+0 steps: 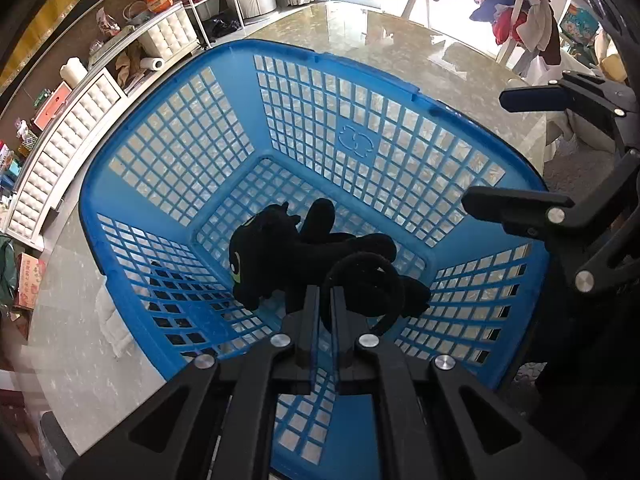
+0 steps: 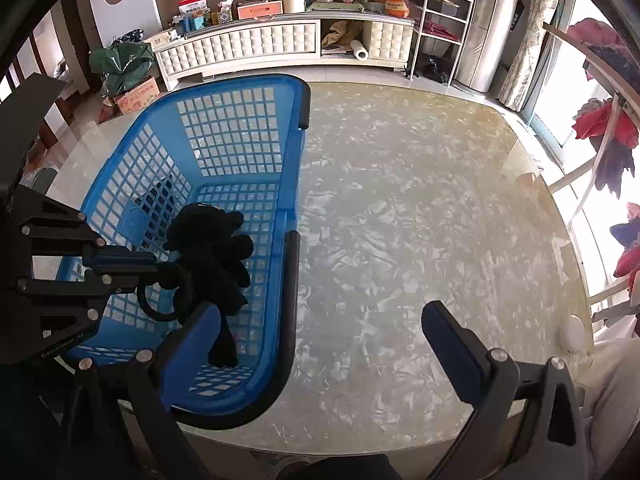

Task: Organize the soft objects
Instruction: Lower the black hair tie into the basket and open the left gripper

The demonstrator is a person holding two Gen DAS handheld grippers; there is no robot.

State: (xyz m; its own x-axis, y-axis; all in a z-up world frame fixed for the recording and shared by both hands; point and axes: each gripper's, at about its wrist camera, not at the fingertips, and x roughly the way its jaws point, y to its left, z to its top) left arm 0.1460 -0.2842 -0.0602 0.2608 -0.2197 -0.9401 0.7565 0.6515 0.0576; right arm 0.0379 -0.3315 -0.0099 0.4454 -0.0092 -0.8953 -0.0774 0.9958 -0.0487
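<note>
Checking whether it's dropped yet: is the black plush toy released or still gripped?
Gripped: the left gripper is shut on the black plush toy's loop, inside the blue basket.

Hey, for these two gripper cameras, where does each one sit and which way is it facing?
Left wrist view: sits on the left gripper, looks steeply down into the blue plastic lattice basket; its closed fingers pinch a loop of the black plush dragon toy; the right gripper shows at the right edge.
Right wrist view: sits on the open right gripper, looks down at the marbled tabletop; the left gripper shows at left.
Shared: basket, toy, both grippers.
</note>
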